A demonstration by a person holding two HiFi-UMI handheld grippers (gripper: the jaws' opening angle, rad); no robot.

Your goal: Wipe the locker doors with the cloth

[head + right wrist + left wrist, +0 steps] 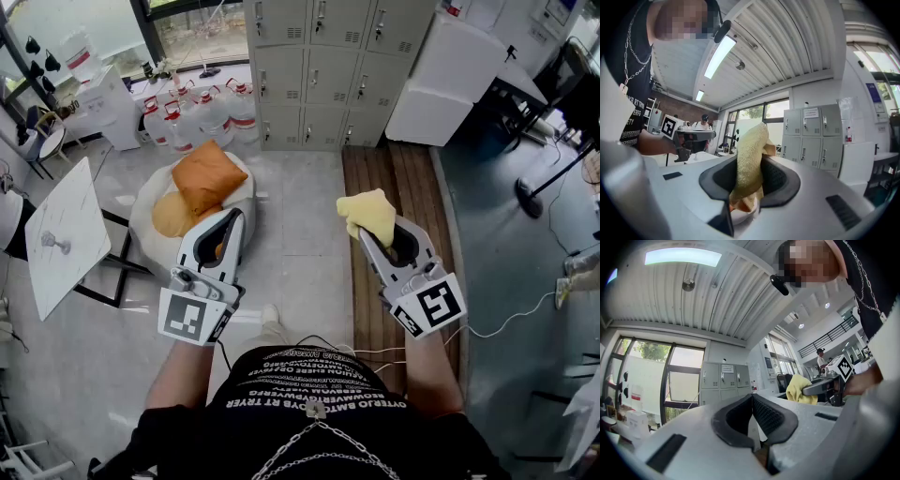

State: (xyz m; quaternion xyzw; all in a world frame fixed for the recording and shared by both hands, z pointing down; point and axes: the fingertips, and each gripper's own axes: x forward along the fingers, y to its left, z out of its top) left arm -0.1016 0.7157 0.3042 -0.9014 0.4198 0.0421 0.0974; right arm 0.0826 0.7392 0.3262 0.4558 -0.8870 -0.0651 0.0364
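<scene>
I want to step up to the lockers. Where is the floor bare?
The grey floor between the beanbag and the wooden strip is bare up to the lockers. Left is crowded: water jugs, beanbag, table.

The person is wearing a black short-sleeved shirt (309,386) with white lettering and a silver chain (319,437). The left gripper (230,223) and right gripper (373,242) are showing pale grey shells and black jaw linings. Each is carrying a cube (192,317) of black-and-white square markers. A thin white cable (511,322) is trailing from the right one.
</scene>
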